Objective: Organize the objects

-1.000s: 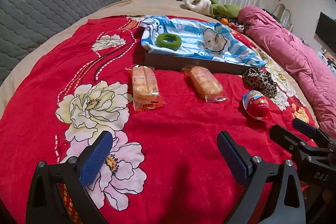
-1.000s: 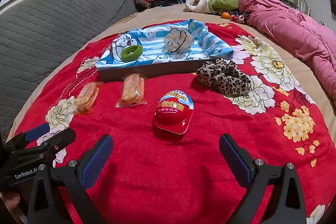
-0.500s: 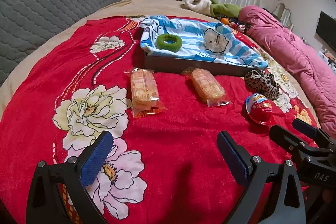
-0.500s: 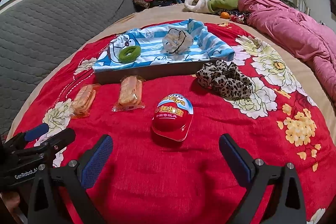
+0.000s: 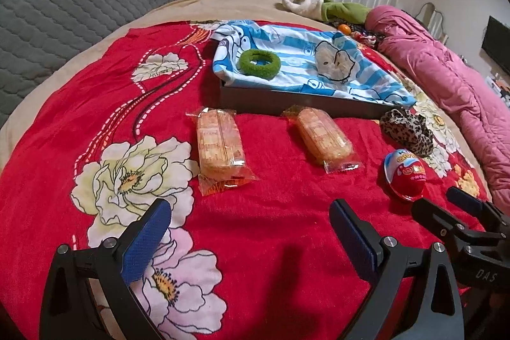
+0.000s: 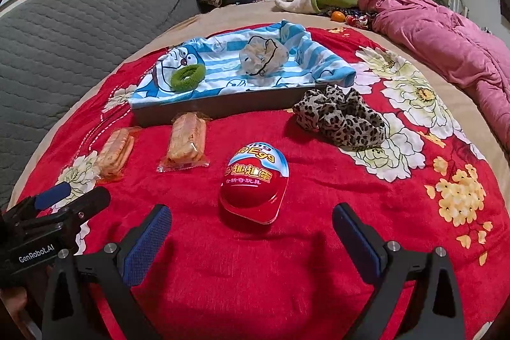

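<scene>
In front of the tray, left to right, lie two biscuit packs, a toy egg and a leopard scrunchie, both grippers wide and empty; the rounded egg could squirt sideways from a pinch, and the tray's depth hides under cloth.

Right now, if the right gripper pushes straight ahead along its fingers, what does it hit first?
Most likely the red toy egg: it lies centred ahead of the open right gripper, on the red blanket. Depth is unclear, so a high pass could clear it.
</scene>
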### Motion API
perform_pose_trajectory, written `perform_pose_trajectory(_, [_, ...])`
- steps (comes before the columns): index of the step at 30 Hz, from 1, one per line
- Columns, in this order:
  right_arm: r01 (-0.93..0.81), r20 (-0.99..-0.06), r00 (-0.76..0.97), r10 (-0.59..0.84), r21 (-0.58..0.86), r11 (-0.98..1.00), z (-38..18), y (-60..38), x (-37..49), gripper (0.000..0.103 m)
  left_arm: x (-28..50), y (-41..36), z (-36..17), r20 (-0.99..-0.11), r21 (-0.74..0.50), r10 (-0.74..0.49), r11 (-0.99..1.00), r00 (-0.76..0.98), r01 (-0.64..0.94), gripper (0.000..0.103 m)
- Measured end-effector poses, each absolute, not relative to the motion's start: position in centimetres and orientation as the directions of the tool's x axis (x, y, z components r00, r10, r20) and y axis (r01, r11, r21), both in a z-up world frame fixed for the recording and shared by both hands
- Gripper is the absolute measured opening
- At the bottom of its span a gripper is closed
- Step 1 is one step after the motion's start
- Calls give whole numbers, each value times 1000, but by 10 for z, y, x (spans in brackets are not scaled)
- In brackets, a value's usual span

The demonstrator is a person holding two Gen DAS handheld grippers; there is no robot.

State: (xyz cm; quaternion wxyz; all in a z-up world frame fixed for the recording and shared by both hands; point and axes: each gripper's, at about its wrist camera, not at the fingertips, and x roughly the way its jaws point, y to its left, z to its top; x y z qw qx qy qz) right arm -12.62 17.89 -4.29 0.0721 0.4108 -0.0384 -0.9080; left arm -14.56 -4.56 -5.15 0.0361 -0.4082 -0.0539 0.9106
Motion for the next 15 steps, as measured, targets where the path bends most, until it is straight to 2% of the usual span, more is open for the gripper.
perform_pose_trajectory(15, [80,-760,-633,-147,125,-989,-55,179,-143,102,-167,-51,-63,-752,-134,107,-991,-650,-7,100])
